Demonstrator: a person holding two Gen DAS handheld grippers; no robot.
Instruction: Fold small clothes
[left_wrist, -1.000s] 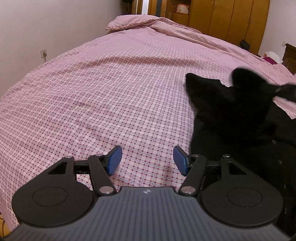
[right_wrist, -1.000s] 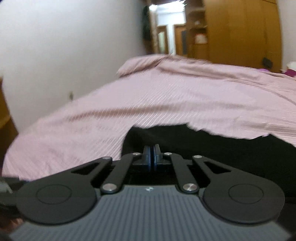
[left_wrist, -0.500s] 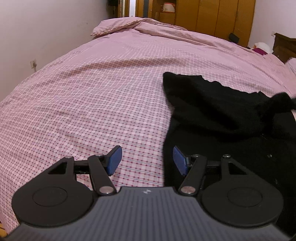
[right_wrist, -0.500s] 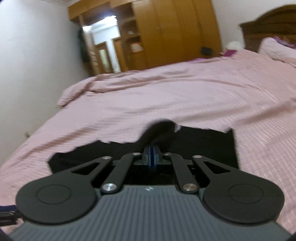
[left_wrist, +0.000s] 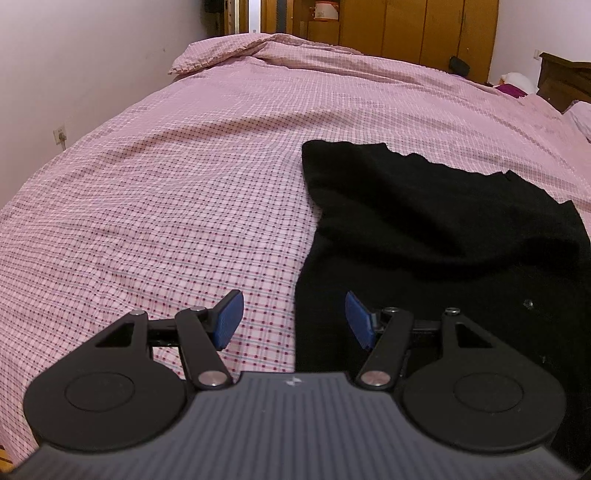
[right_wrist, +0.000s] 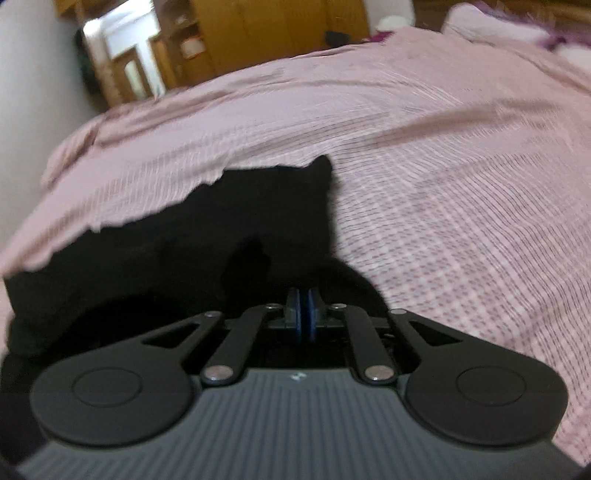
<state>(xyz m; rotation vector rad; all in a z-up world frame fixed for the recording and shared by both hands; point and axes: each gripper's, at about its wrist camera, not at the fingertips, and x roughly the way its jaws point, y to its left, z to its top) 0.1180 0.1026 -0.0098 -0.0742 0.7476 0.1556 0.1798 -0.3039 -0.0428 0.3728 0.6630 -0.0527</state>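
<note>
Ahead of both tongs, a pink checked bedspread is spread wide. A black garment is laid flat on it, with an upper layer folded over the lower. The left gripper is held spread, its blue pads straddling the garment's left edge. The right gripper is pressed together just above the black cloth; whether fabric is pinched cannot be told.
</note>
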